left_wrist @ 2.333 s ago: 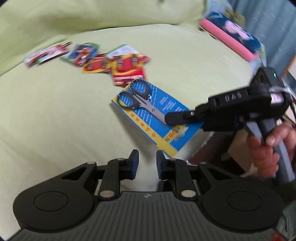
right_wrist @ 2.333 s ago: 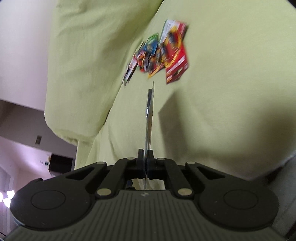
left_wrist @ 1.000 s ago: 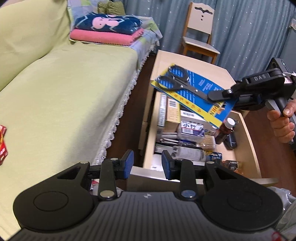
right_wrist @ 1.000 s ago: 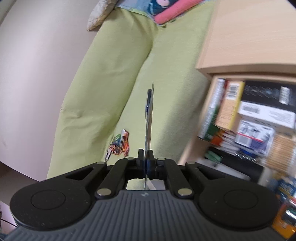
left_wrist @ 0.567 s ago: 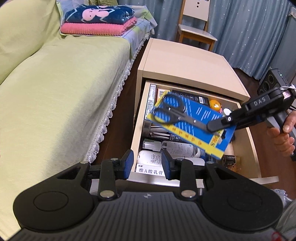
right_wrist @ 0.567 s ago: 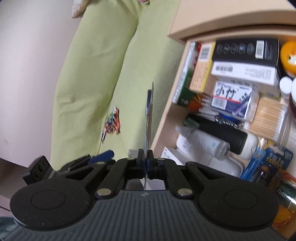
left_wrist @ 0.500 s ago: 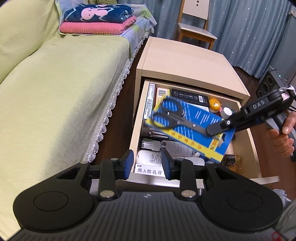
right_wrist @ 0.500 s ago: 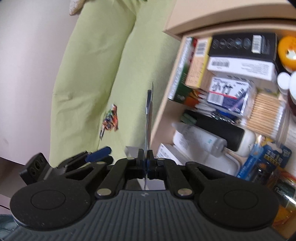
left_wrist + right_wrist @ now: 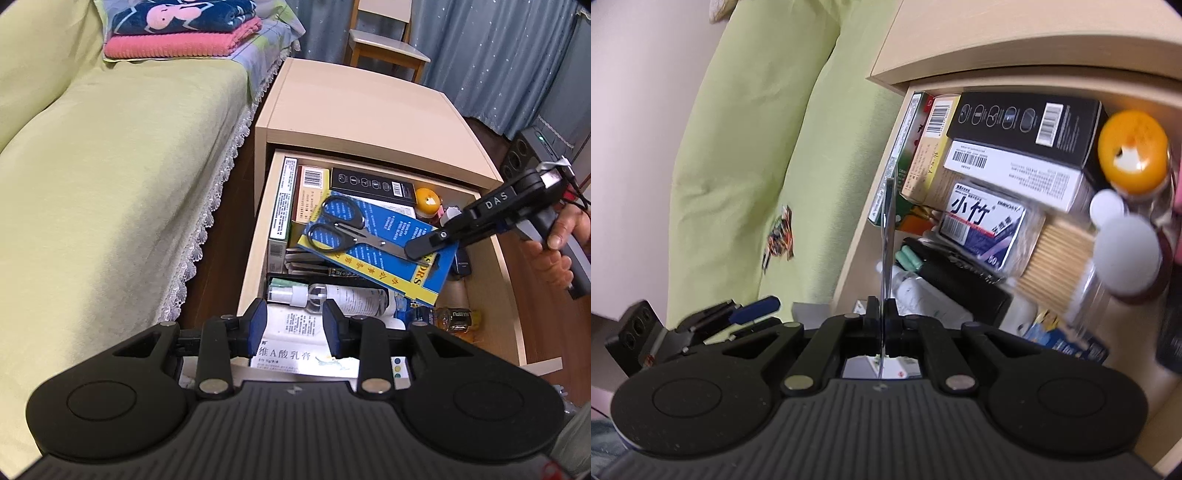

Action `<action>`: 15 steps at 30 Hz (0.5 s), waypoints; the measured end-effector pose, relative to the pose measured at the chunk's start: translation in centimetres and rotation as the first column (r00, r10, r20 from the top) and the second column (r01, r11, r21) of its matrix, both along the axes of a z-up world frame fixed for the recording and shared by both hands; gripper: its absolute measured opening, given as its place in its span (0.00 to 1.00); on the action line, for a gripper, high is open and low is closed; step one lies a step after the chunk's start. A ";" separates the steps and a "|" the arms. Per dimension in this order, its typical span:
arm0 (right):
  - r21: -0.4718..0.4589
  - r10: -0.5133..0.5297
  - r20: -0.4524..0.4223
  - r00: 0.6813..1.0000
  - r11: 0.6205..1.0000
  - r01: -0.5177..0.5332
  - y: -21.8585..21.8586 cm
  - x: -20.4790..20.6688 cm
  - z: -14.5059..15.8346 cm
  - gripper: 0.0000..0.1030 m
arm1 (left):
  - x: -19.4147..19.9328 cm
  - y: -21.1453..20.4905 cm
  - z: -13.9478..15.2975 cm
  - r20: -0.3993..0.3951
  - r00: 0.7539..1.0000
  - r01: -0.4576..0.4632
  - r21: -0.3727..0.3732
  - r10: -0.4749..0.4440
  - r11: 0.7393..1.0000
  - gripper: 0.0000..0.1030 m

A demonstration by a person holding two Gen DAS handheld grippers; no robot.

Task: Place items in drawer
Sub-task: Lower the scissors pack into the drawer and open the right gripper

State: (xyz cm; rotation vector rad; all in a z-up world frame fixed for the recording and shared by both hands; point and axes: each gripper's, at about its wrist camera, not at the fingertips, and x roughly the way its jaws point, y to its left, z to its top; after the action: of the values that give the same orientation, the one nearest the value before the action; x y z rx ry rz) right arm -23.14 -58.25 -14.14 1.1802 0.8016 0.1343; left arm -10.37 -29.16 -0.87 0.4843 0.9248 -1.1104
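Both views over open drawer (image 9: 258, 229)

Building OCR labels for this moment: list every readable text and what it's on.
"DAS": on the black right claw body.
"小竹": on the clear plastic pack of toothpicks.
"维A酸乳膏": on the white ointment box.
"ORS", partly covered: on the blue and yellow scissors card.
Barcodes and small print on the black box and white box: too small to read.

Carried off the green sofa (image 9: 110, 177) and across to the open drawer (image 9: 258, 236). Now lowered from above the cabinet top (image 9: 362, 110) to just over the drawer's clutter: carded scissors (image 9: 369, 243), clamped throughout in the right claw (image 9: 424, 247). Swung round from sofa to drawer front: left claw (image 9: 293, 328).
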 end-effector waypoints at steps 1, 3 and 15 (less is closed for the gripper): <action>-0.010 0.019 -0.005 1.000 1.000 -0.019 -0.2 0.2 -0.1 0.03 | -0.1 -0.2 0.0 -0.001 1.000 0.004 0.000 -0.004 1.000 0.38; -0.037 0.056 -0.015 0.998 0.998 -0.057 -0.6 0.7 -0.4 0.03 | -0.1 -0.5 -0.1 -0.003 1.000 0.011 0.003 -0.011 1.000 0.38; -0.257 0.101 -0.105 0.989 0.958 -0.125 -2.2 3.4 0.7 0.14 | -0.2 -0.9 -0.3 -0.005 1.000 0.023 0.010 -0.023 1.000 0.38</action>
State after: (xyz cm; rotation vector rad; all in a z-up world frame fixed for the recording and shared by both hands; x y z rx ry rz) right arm -19.75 -60.50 -13.42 0.8942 0.9375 0.0652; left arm -10.59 -30.04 -1.19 0.5021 0.9319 -1.1289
